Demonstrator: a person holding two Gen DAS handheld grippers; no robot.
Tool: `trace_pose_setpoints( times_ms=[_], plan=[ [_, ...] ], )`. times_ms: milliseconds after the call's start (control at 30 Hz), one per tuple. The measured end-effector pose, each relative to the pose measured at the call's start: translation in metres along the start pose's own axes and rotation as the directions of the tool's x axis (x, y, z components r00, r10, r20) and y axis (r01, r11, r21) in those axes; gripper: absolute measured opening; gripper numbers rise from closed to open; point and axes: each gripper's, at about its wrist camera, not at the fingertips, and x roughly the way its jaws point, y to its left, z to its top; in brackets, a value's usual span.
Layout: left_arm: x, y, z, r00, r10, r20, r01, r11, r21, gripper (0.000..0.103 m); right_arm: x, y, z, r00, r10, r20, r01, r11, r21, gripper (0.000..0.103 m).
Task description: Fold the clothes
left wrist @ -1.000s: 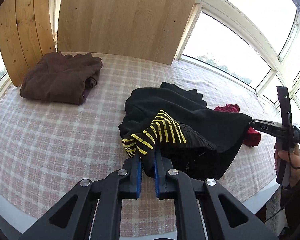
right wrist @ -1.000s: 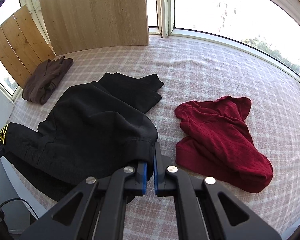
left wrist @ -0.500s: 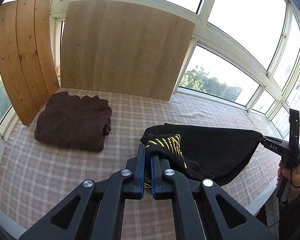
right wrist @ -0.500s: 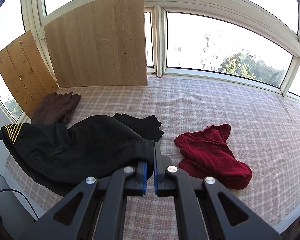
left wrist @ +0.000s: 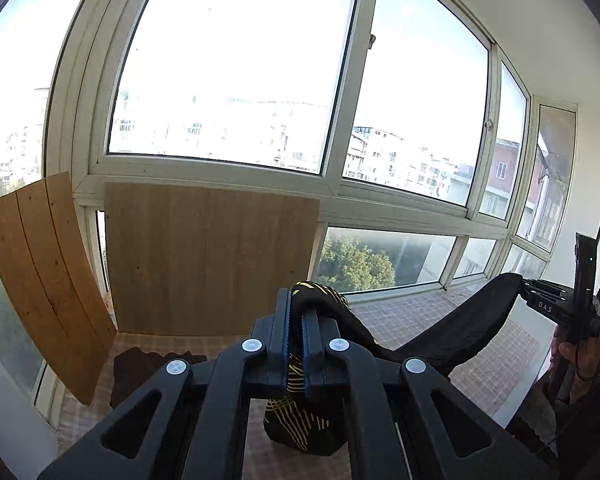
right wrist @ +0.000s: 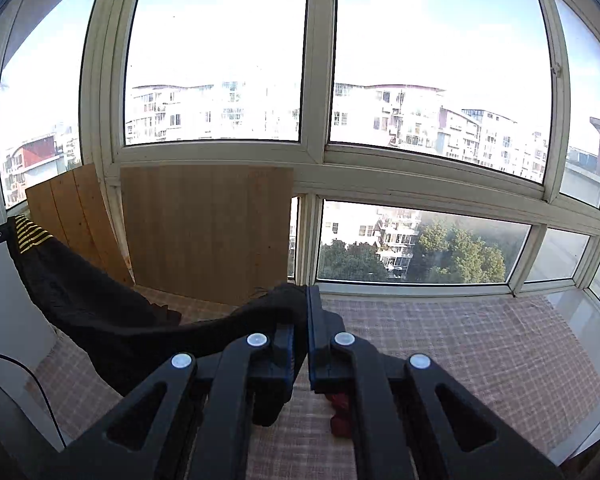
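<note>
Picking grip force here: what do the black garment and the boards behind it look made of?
Black garment: soft matte knit, probably cotton or fleece; it sags limply between both claws, with yellow stripes on the band in the left claw. Boards: pale wood, unpainted, with grain, knots and plank seams.

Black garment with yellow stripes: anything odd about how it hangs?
The black garment with yellow stripes sags between the left gripper and right gripper, slack in the middle and bunched at each clamp, not spread flat. No damage visible.

Bright backlit windows [left wrist: 228, 72], blown-out sky, fisheye-curved edges
</note>
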Motion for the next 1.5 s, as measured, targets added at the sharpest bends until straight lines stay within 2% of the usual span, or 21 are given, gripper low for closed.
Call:
trace_pose_setpoints(
  times_ms=[67,167,267,333,400,467,533,633,700,733,767,800,867,933,1067,1167,1267,1400,1500],
  plan=[
    [-0.002,0.003,0.012,1.0,0.009,0.004,-0.009,1.0,0.028,0.004,-0.004,0.005,0.011,1.0,-0.016,0.012,0.016,1.0,-0.002,0.005],
    [0.024,0.02,0.011,0.998,0.015,-0.058,-0.014,1.0,0.024,0.004,0.024,0.009,0.014,0.999,-0.042,-0.033,0.042,0.999,-0.007,0.005],
    [0.077,0.047,-0.012,0.987,0.05,-0.156,-0.052,0.999,-0.005,0.004,0.086,0.009,-0.004,0.989,-0.025,-0.143,0.027,0.999,0.017,0.005],
    [0.129,0.07,-0.039,0.964,0.07,-0.255,-0.082,0.996,-0.04,0.004,0.148,0.01,-0.03,0.969,-0.017,-0.246,0.025,0.999,0.029,0.005],
    [0.186,0.093,-0.074,0.929,0.088,-0.361,-0.119,0.991,-0.064,0.004,0.212,0.012,-0.057,0.937,-0.01,-0.35,0.027,0.999,0.043,0.005],
    [0.238,0.114,-0.112,0.884,0.108,-0.455,-0.16,0.984,-0.078,0.004,0.278,0.01,-0.094,0.888,0.011,-0.46,0.022,0.997,0.068,0.005],
    [0.288,0.131,-0.146,0.832,0.134,-0.538,-0.202,0.977,-0.068,0.004,0.34,0.012,-0.131,0.832,0.017,-0.555,0.034,0.996,0.081,0.005],
    [0.353,0.153,-0.195,0.748,0.124,-0.653,-0.235,0.968,-0.085,0.008,0.395,0.018,-0.167,0.768,-0.014,-0.641,0.038,0.999,0.023,0.005],
    [0.381,0.156,-0.213,0.709,0.126,-0.694,-0.24,0.968,-0.07,0.012,0.429,0.023,-0.189,0.725,-0.041,-0.688,0.035,0.999,-0.023,0.007],
    [0.39,0.157,-0.219,0.698,0.127,-0.705,-0.238,0.969,-0.062,0.012,0.446,0.026,-0.2,0.702,-0.056,-0.71,0.033,0.998,-0.046,0.009],
    [0.393,0.157,-0.222,0.696,0.124,-0.707,-0.233,0.971,-0.059,0.013,0.462,0.028,-0.211,0.679,-0.071,-0.731,0.03,0.997,-0.069,0.014],
    [0.395,0.158,-0.222,0.698,0.124,-0.705,-0.228,0.972,-0.055,0.019,0.469,0.029,-0.215,0.676,-0.082,-0.732,0.025,0.996,-0.089,0.019],
    [0.395,0.159,-0.218,0.704,0.126,-0.699,-0.221,0.974,-0.047,0.028,0.468,0.028,-0.212,0.698,-0.099,-0.709,0.014,0.992,-0.124,0.04],
    [0.393,0.164,-0.215,0.705,0.109,-0.701,-0.21,0.976,-0.059,0.033,0.466,0.028,-0.209,0.716,-0.12,-0.687,0.009,0.987,-0.163,0.051],
    [0.389,0.168,-0.212,0.705,0.096,-0.703,-0.192,0.98,-0.058,0.036,0.456,0.033,-0.198,0.738,-0.185,-0.649,0.017,0.966,-0.256,0.052],
    [0.384,0.165,-0.213,0.709,0.097,-0.699,-0.189,0.98,-0.056,0.036,0.445,0.037,-0.192,0.754,-0.183,-0.632,0.006,0.963,-0.271,0.052],
    [0.382,0.165,-0.213,0.713,0.066,-0.698,-0.169,0.982,-0.08,0.036,0.435,0.036,-0.186,0.747,-0.104,-0.656,-0.04,0.979,-0.2,0.052],
    [0.385,0.171,-0.21,0.7,0.05,-0.712,-0.157,0.984,-0.086,0.036,0.426,0.035,-0.174,0.74,-0.029,-0.672,-0.082,0.988,-0.133,0.052],
    [0.379,0.168,-0.203,0.701,0.008,-0.713,-0.11,0.989,-0.097,0.037,0.418,0.027,-0.168,0.713,0.119,-0.691,-0.153,0.988,0.012,0.052]
  ],
)
